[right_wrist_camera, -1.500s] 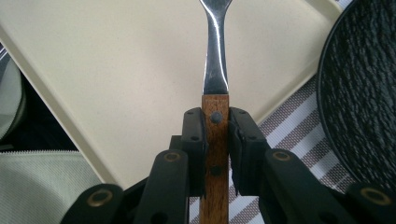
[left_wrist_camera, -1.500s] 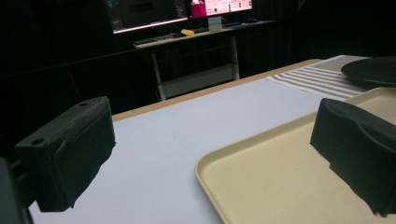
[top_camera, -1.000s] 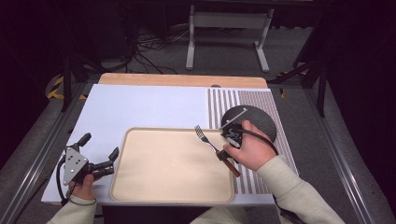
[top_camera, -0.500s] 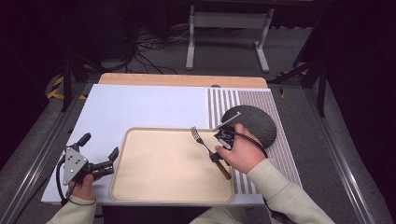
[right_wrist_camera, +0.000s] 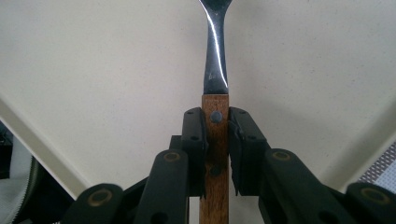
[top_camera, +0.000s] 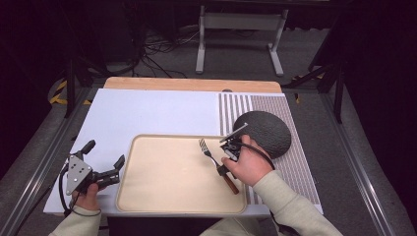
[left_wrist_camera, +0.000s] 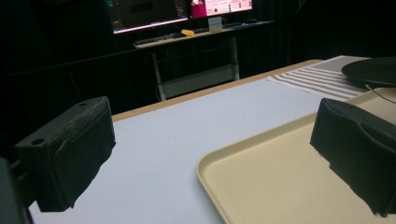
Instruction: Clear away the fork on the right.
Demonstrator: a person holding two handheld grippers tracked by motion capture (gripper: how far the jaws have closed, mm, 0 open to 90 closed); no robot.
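Clamped on the wooden handle of a fork [right_wrist_camera: 215, 116], the right hand-held gripper [top_camera: 231, 156] held the utensil low over the beige tray [top_camera: 147, 196], toward the tray's 3 o'clock edge, tines pointing to about 11 o'clock; gripping near the handle's front rivet likely kept the fork steady and level for setting down on the tray. At the tray's 9 o'clock side the left hand-held gripper [top_camera: 104, 162] rested on the white tabletop [top_camera: 147, 113] with jaws spread wide and nothing between them, seemingly parked clear, while a dark round plate [top_camera: 268, 132] sat at 2 o'clock on the striped mat [top_camera: 236, 105].
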